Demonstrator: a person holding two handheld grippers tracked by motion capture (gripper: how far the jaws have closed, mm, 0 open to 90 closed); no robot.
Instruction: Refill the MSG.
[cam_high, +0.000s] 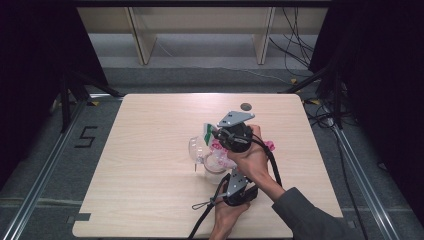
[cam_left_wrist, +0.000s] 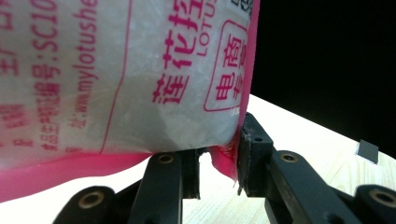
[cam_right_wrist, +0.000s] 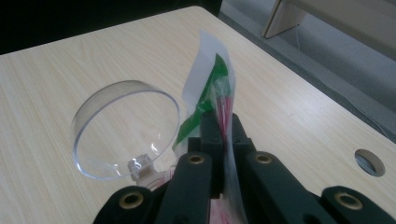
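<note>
A soft plastic bag (cam_high: 218, 151) with pink edges and red print is held up between both grippers at mid-table. In the left gripper view its pink bottom corner (cam_left_wrist: 223, 161) sits between the jaws of my left gripper (cam_left_wrist: 219, 156), which is closed on it from the near side (cam_high: 226, 175). My right gripper (cam_right_wrist: 219, 122) is shut on the bag's green and white top strip (cam_right_wrist: 211, 81); in the high view it (cam_high: 216, 134) is above the bag. A clear round container with its hinged lid (cam_right_wrist: 126, 128) tipped open (cam_high: 196, 147) stands just left of and under the bag.
The wooden table (cam_high: 150, 190) has a round hole (cam_high: 245, 106) near its far edge, and bare wood lies left of the container. A black tape mark (cam_high: 82, 218) sits at the front left corner. Wooden shelf legs and cables are on the floor beyond.
</note>
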